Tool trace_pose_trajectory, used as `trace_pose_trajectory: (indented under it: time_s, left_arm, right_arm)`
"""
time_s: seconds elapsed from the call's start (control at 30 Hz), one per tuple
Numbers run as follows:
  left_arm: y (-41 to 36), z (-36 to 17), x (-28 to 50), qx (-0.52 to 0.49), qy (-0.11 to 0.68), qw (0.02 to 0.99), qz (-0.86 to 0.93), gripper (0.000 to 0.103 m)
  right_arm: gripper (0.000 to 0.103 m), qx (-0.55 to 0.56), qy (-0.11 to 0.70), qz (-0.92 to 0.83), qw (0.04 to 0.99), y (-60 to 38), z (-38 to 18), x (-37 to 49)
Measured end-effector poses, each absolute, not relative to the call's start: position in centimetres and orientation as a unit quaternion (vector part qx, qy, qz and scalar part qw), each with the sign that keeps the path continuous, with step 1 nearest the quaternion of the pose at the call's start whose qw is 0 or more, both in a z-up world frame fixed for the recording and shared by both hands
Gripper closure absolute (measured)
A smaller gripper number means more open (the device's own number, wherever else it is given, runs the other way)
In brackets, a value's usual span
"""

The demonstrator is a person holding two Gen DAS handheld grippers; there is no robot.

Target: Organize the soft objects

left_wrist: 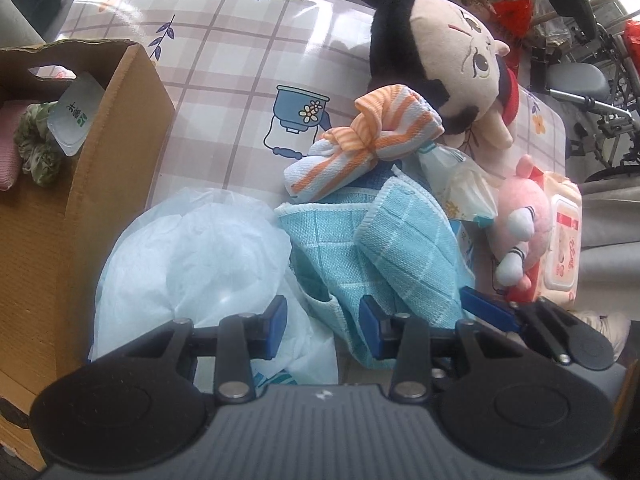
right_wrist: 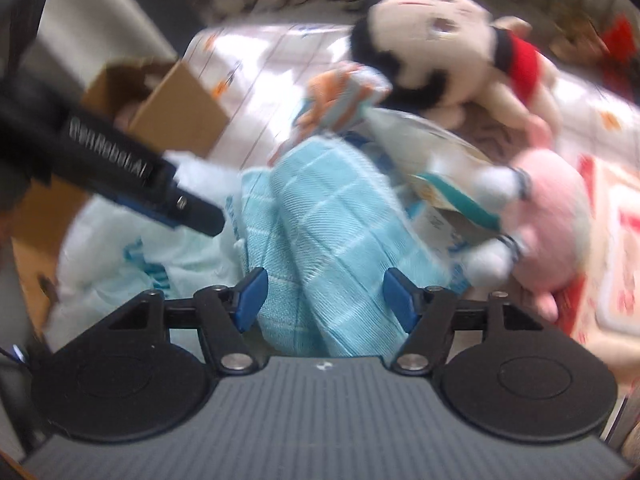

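A light blue checked cloth lies crumpled in the middle of the table; it also shows in the right wrist view. My left gripper is open, its fingers at the cloth's near edge. My right gripper is open with the cloth between its fingers. An orange-striped cloth, a black-haired doll, a pink plush and a white plastic bag lie around. A cardboard box stands at the left.
The box holds a green scrunchie, a pink item and a small packet. A wet-wipes pack lies at the table's right edge. A clear-wrapped tissue pack lies beside the doll. Clutter and a metal frame stand beyond the table.
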State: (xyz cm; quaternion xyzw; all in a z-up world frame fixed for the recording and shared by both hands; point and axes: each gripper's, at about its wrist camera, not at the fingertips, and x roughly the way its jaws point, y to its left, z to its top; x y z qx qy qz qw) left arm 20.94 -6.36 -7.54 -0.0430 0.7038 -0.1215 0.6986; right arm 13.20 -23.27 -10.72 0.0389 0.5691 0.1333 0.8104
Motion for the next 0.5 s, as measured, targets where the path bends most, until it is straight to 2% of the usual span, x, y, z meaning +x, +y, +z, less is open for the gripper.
trace_pose_trajectory:
  time_s: [0.1, 0.17, 0.23, 0.27, 0.5]
  left_arm:
    - [-6.2, -7.5, 21.0, -0.046, 0.703, 0.698, -0.124, 0.062]
    - [-6.1, -7.5, 21.0, -0.048, 0.702, 0.699, -0.128, 0.062]
    - [-6.0, -7.4, 20.9, -0.049, 0.701, 0.699, -0.132, 0.062]
    - [-6.0, -7.4, 20.9, -0.049, 0.701, 0.699, -0.133, 0.062]
    - [-5.7, -7.1, 20.9, -0.059, 0.698, 0.701, -0.136, 0.061]
  right_arm:
    - [0.042, -0.006, 0.573, 0.129, 0.809, -22.1, -11.8, 13.7]
    - [0.057, -0.006, 0.575, 0.111, 0.811, -22.7, -12.1, 13.9]
    - [0.083, 0.017, 0.575, 0.095, 0.813, -23.9, -12.0, 14.1]
    - [0.087, 0.035, 0.574, 0.089, 0.813, -24.7, -11.9, 14.2]
    - [0.091, 0.264, 0.545, 0.075, 0.792, -31.6, -9.2, 13.3]
